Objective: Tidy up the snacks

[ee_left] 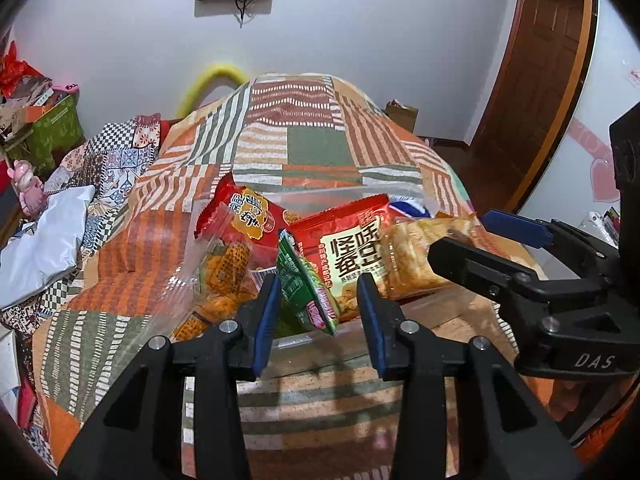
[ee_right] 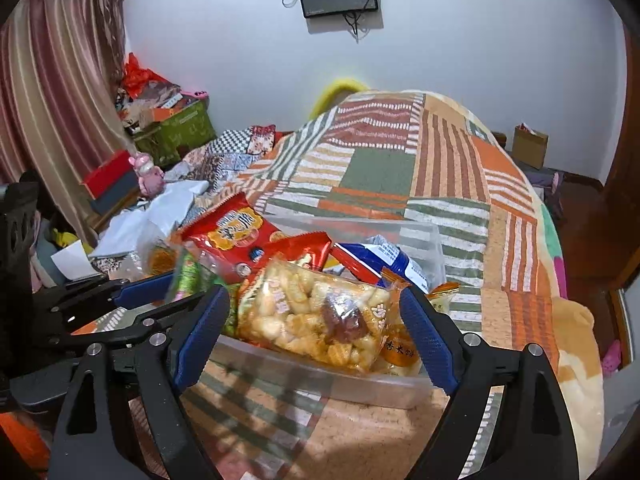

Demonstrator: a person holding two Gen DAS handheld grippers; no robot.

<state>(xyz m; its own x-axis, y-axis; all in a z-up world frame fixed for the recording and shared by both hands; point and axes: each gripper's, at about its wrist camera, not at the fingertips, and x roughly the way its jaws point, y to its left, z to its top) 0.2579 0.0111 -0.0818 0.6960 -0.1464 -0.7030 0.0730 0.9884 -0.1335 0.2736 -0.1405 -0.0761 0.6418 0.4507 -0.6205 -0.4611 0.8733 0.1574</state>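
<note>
A clear plastic bin [ee_right: 424, 240] on the patchwork bed holds light, crinkly, slippery snack bags. At twelve o'clock from the spread-apart left gripper [ee_left: 316, 312], a green packet [ee_left: 308, 288] stands loose. The right gripper [ee_right: 316, 332], fingers wide, brackets a fragile rice-cracker bag [ee_right: 320, 320]; its sealed edge looks the best hold.

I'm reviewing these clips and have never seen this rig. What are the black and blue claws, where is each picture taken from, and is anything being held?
The claws are hand-held two-finger grippers, one per hand, each carrying a camera that looks along its fingers. The left gripper stands open around a green snack packet; whether it touches is unclear. The right gripper stands open around a clear bag of puffed snacks. Neither is closed on anything. Both packets sit in a clear plastic bin with other snacks, on a patchwork blanket.
</note>
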